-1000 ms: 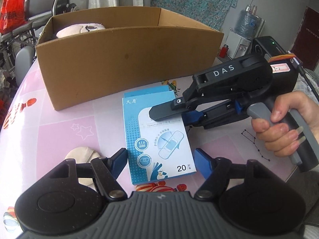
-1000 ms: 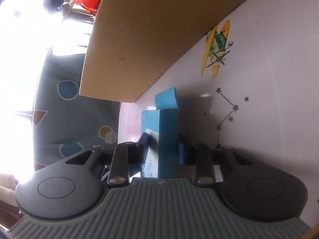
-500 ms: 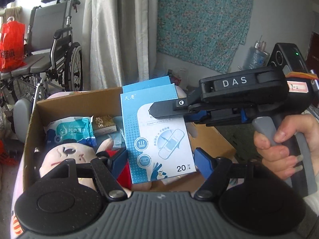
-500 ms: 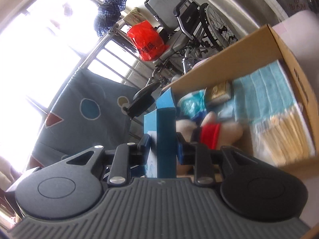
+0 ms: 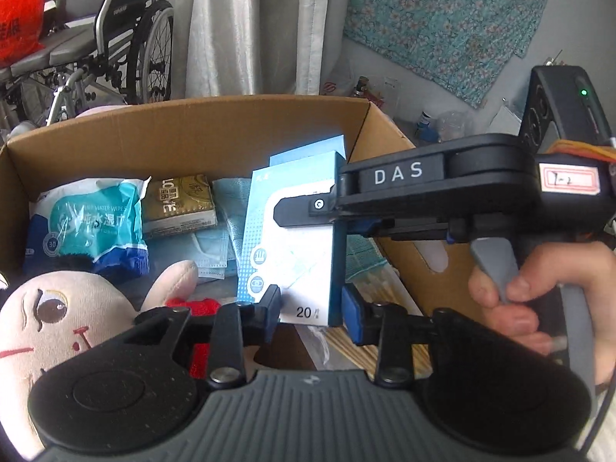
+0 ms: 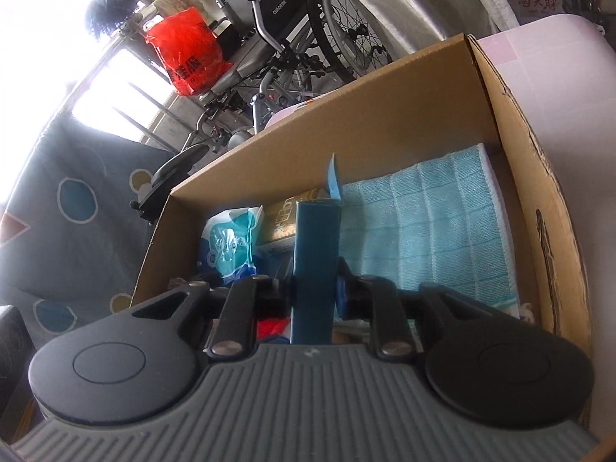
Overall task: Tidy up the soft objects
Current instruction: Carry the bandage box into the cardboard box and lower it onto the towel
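A blue and white bandage box (image 5: 304, 231) hangs upright over the open cardboard box (image 5: 184, 131). My right gripper (image 6: 316, 288) is shut on the bandage box (image 6: 316, 254), one finger on each broad face. My left gripper (image 5: 311, 306) is open, its fingers either side of the bandage box's lower end; I cannot tell if they touch it. Inside the cardboard box (image 6: 423, 115) lie a wet wipes pack (image 5: 88, 223), a gold packet (image 5: 181, 204), face masks (image 5: 208, 246), a plush doll (image 5: 57, 315) and a blue cloth (image 6: 431, 223).
A wheelchair (image 5: 115, 38) with a red bag (image 5: 19, 19) stands behind the box, next to a curtain (image 5: 250, 27). A pink table top (image 6: 558, 88) lies right of the box. A pack of wooden sticks (image 5: 354, 346) lies in the box's near corner.
The right gripper has lifted the bandage box off the table and carried it over the cardboard box. Both grippers have moved forward and lower into the box. The left fingers have narrowed around the bandage box.
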The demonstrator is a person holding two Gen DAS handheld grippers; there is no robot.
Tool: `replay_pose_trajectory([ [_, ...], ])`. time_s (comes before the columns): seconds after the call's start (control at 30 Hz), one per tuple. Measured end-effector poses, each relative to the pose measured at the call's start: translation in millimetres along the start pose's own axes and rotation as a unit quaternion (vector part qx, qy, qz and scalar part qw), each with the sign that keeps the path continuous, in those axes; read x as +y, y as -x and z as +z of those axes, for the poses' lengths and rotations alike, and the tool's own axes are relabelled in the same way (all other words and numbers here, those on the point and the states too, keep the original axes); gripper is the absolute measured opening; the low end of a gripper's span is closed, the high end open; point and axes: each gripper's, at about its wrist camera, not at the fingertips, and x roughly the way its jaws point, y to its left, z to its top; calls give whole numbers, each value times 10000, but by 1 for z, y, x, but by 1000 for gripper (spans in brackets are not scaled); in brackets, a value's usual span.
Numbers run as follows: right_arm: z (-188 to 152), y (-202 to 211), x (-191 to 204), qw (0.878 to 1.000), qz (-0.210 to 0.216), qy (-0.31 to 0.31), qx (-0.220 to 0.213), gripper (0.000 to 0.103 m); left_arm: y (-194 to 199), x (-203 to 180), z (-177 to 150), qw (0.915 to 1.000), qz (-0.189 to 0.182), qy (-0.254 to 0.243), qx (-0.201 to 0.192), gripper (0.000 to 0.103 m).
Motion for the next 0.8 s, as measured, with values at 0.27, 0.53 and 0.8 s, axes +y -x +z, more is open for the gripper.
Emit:
replay_pose_trajectory([
  [0.27,21,-17,-5,9961,-417,464,627,23,20,28,-14,9997,-170,175,99,40],
  [0.53,13,-59,18,9740,-1557,1422,833,40,14,33,-12,9998,-117,-12,188,40],
  [0.8,11,-79,21,9727,-1446,1644,766,36,4,25,-11,9991,53,-404,78,42],
])
